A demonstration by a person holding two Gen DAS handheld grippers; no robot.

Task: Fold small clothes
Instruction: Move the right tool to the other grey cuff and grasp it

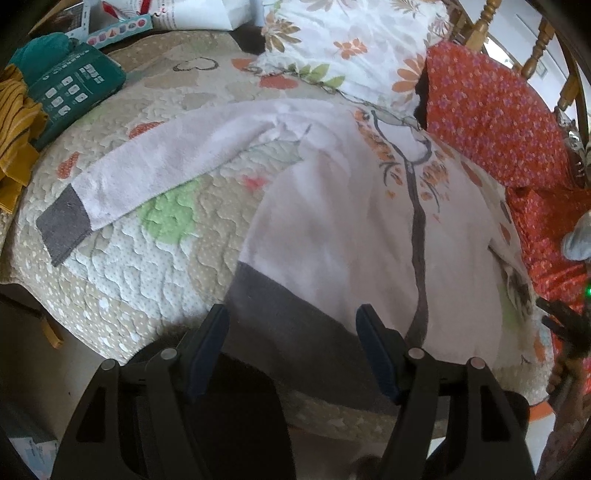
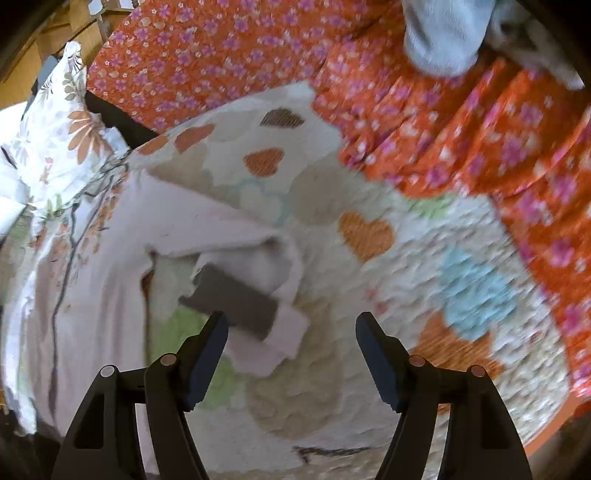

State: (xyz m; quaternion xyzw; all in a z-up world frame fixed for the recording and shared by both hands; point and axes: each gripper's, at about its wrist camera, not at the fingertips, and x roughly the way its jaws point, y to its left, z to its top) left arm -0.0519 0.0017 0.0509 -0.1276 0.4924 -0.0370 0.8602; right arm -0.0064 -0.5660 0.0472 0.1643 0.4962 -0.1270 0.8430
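Quilted and softly puckered, the beige bedspread with stitched orange, green and blue hearts (image 1: 122,258) covers a bed that fills both views, its stitching raised in small wavy ridges. At the head of the bed stand turned wooden bedposts (image 1: 487,22), and against them lean a white pillow printed with orange flowers and green leaves (image 1: 343,40) and an orange cushion sprinkled with small purple blossoms (image 1: 491,110). Off to the far side of the bed lie a mustard-yellow striped garment (image 1: 14,122) and a teal packet with white printed panels (image 1: 70,92). Spread flat across the bedspread is the pale pink fleece sweater with dark grey cuffs and hem (image 1: 332,229), fuzzy in texture; one sleeve stretches out straight toward the bed's edge and ends in a square grey cuff. In the right wrist view the other sleeve is doubled back on itself, its grey cuff lying on a pink fold just beside the left finger of the right tool (image 2: 291,354), whose fingers stand spread with nothing between them; that view is blurred. The left tool (image 1: 291,350) is also spread, its dark blue pads either side of the grey hem band without pinching it.
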